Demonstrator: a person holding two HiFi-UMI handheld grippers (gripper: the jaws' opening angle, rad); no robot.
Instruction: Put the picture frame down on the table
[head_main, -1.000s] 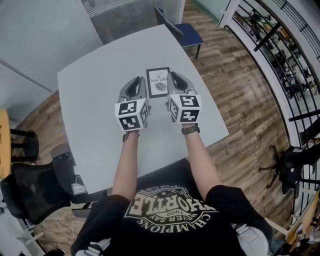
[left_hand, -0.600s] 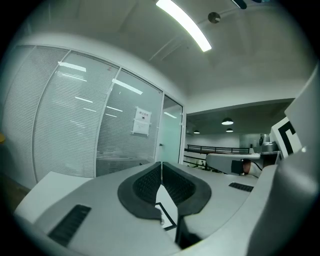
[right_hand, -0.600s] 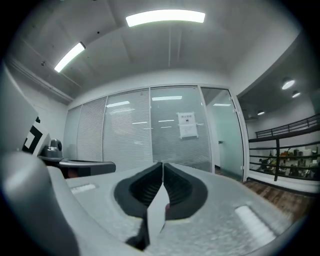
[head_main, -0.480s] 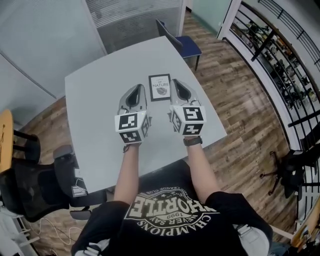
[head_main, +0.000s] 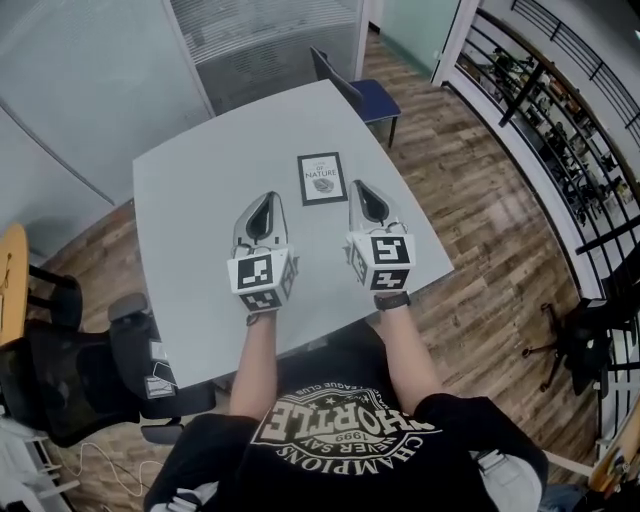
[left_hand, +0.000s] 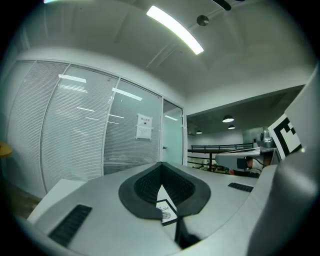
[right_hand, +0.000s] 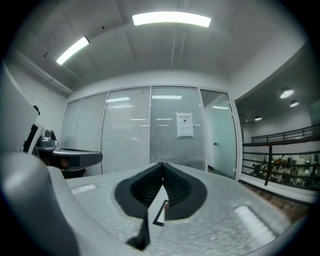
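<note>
Picture frame (head_main: 322, 178) flat on table (head_main: 190, 190), long axis away from person; left claw (head_main: 270, 198), right claw (head_main: 358, 188) closed.

One frame (head_main: 322, 178) and one desk (head_main: 200, 170). Two grippers: left gripper (head_main: 264, 203) and right gripper (head_main: 364, 192). One blue chair (head_main: 368, 96).

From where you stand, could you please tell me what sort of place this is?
Most likely an office meeting area: a grey table with a blue chair beside it, a black office chair nearby, and glass partition walls with blinds behind.
</note>
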